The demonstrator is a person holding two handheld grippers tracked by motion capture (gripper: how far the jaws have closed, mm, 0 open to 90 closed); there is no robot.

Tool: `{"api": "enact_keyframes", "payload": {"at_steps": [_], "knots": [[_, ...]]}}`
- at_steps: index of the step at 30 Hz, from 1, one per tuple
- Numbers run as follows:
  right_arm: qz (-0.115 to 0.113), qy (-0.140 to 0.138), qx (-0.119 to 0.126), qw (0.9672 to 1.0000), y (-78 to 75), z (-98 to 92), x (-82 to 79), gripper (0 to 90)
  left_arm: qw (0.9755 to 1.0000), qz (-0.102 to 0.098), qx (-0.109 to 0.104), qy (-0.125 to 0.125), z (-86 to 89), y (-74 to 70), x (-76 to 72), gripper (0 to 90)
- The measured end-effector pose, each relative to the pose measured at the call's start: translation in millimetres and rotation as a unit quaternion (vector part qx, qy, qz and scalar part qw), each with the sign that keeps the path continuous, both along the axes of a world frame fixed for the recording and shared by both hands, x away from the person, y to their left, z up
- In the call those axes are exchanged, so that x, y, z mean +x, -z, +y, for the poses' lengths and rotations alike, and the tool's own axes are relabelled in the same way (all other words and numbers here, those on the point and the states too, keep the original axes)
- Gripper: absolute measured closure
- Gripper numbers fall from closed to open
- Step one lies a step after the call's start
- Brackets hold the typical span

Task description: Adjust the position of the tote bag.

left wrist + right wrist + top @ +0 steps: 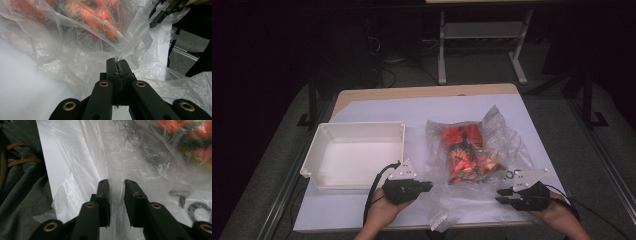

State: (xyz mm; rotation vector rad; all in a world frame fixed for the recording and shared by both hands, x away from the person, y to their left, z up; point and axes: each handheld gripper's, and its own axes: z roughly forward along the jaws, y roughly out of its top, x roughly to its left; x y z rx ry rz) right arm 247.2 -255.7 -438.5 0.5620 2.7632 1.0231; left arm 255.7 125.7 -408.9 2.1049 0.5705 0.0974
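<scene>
Seen from above: a clear plastic bag (pixel 472 150) lying on the white sheet (pixel 362 107) at the centre-right of the table, stuffed with red-orange packets (pixel 464 150) bearing dark and yellow print; print too blurred to read, no brand legible. At 9 o'clock from the bag, just beside it, an empty white tray (pixel 357 150), upright, rim toward the near edge. At 7 o'clock from the bag, left gripper (pixel 428 186) held low, pointing toward 3 o'clock at the bag's near-left corner. In the left gripper view, jaws pressed together, a fold of the bag's film pinched between the pads (pixel 117 65), red packets (pixel 100 17) bulging through the plastic (pixel 75 50) at 12 o'clock. At 5 o'clock from the bag, right gripper (pixel 504 196) pointing toward 9 o'clock at the loose near edge of the film. In the right gripper view, jaws apart with a narrow gap, a strip of clear film (pixel 116 195) running up between the pads (pixel 103 192), not clamped; pads not seen pressing on it. At 4 o'clock in that view, dark printed marks (pixel 197 207) on the white surface under the plastic, partly cut off, unreadable. From above, similar dark lettering (pixel 511 173) at the bag's 4 o'clock edge, too small to make out.
</scene>
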Motion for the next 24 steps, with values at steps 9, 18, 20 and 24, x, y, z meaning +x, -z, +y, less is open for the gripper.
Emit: {"api": "enact_keyframes", "payload": {"at_steps": [9,18,20,24], "knots": [[-0.002,-0.002,0.013,0.9999,-3.8,-5.2,-1.6,88.6,1.0000,-0.001,0.002,0.000,-0.3,0.1,-0.2,89.9],[-0.023,0.006,0.040,0.9989,-17.1,-13.1,-5.2,89.2,1.0000,-0.004,-0.008,0.001,-0.1,-5.6,-1.1,90.0],[-0.028,0.008,0.042,0.9987,-21.1,-14.7,-5.3,89.3,0.9999,-0.007,-0.011,0.000,-0.7,-8.4,-0.7,90.0],[-0.049,0.007,0.039,0.9980,-31.9,-17.0,-4.0,89.3,0.9998,-0.012,-0.015,-0.001,-2.1,-13.0,0.0,90.0]]}}
